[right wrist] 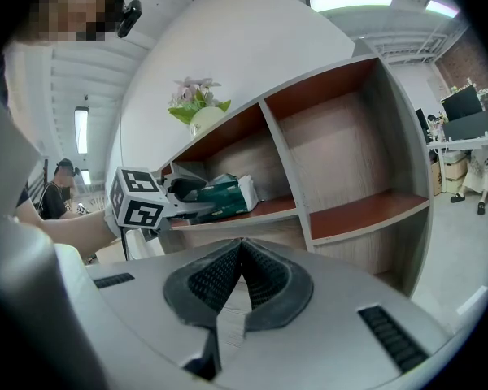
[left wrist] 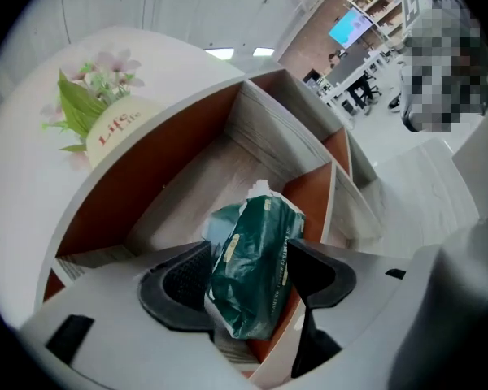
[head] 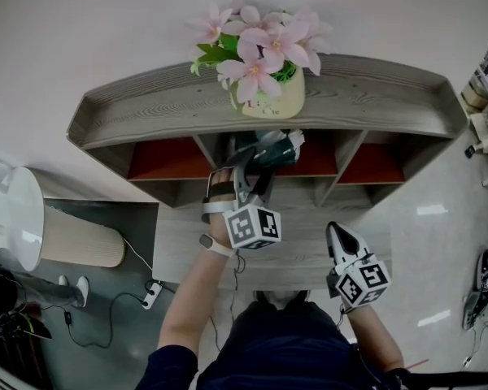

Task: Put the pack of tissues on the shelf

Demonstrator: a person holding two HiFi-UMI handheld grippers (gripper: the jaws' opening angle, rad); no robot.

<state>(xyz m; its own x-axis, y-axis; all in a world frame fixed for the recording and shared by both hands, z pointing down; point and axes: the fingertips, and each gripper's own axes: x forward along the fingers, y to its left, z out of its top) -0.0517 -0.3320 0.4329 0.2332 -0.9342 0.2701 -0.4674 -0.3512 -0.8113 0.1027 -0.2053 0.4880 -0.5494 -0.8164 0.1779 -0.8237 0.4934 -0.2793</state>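
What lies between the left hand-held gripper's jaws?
The green pack of tissues, with the jaws standing apart around it; the left gripper view shows this.

Navy sleeve (head: pixel 169 368), grey right gripper (right wrist: pixel 242 268)

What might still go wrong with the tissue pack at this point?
The left gripper is open, but the tissue pack sits between its pads, so pulling back at a slant may drag the pack out. The pack also lies near the front edge of the shelf, so a small nudge might tip it off.
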